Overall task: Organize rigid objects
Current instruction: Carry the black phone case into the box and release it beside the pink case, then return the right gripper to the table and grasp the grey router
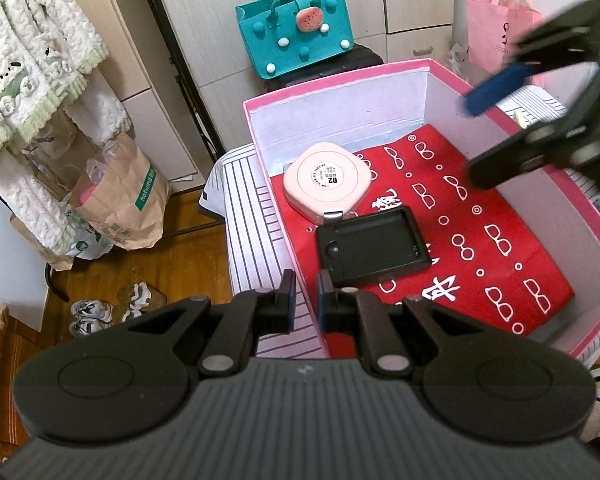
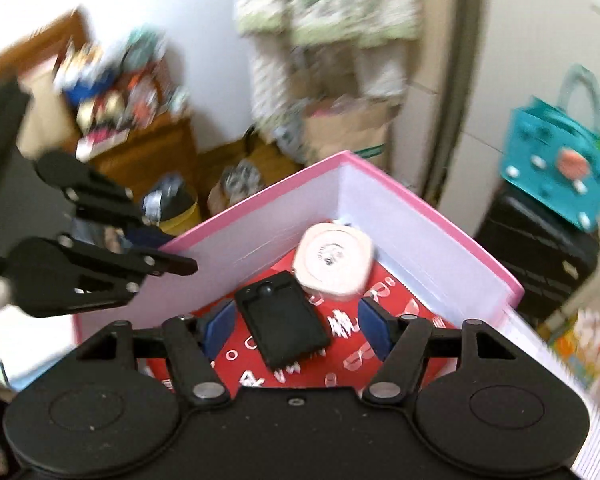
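Pink cardboard box with two bits of kit already inside

On its red patterned liner: rounded pink plastic case, black rectangular tray touching it. Left gripper pinches the box's wall; right gripper spread wide above, holding nothing.

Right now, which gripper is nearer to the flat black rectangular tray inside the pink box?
Left. The left gripper sits at the box wall right beside the black tray; the right gripper hovers open above the box's far side.
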